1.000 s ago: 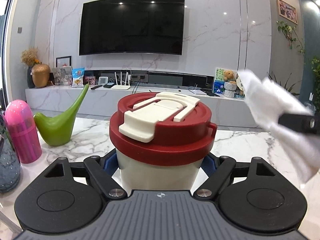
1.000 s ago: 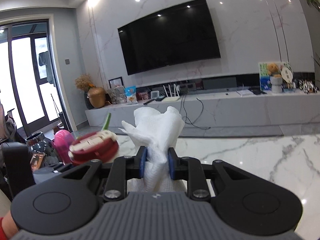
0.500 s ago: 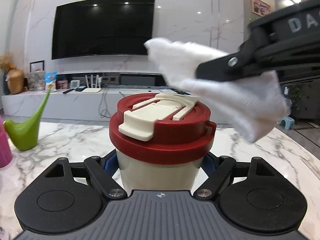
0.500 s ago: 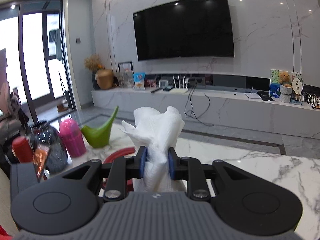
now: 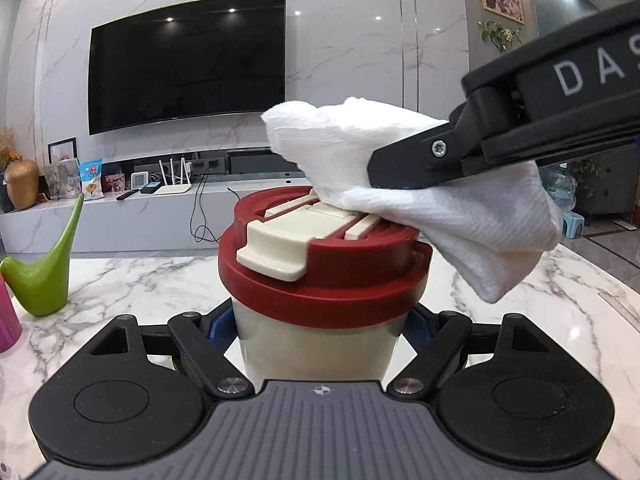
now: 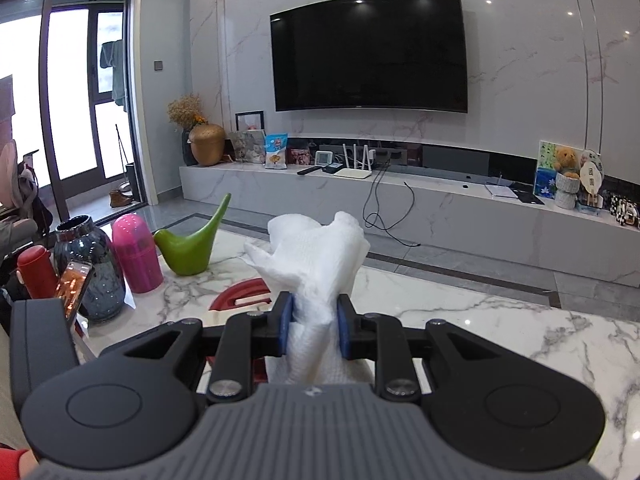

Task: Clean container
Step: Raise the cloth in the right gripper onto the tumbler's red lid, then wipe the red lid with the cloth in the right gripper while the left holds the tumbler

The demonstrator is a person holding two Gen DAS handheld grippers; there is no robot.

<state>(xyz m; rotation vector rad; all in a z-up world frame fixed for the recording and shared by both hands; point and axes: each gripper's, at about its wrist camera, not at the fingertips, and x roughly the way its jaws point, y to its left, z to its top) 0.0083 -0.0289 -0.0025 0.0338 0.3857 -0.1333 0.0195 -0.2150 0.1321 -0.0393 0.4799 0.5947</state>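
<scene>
Your left gripper (image 5: 320, 328) is clamped on the cream body of the container (image 5: 320, 344), which stands upright at the centre of the left wrist view, its blue pads pressed to both sides. The container's red lid (image 5: 324, 276) is on, with a cream flip latch (image 5: 280, 252) lying across its top. Your right gripper (image 6: 314, 328) is closed on a white paper towel (image 6: 312, 256); in the left wrist view it enters from 2 o'clock, and the towel's underside touches the far right part of the lid top. In the right wrist view only a sliver of the red lid shows, at 9 o'clock of the towel. On the marble tabletop (image 5: 140, 280), a green bird-shaped watering can (image 6: 188, 248) stands at 10 o'clock, with a pink canister (image 6: 136, 256) and a dark vase (image 6: 90, 272) beside it, well apart from the container.
</scene>
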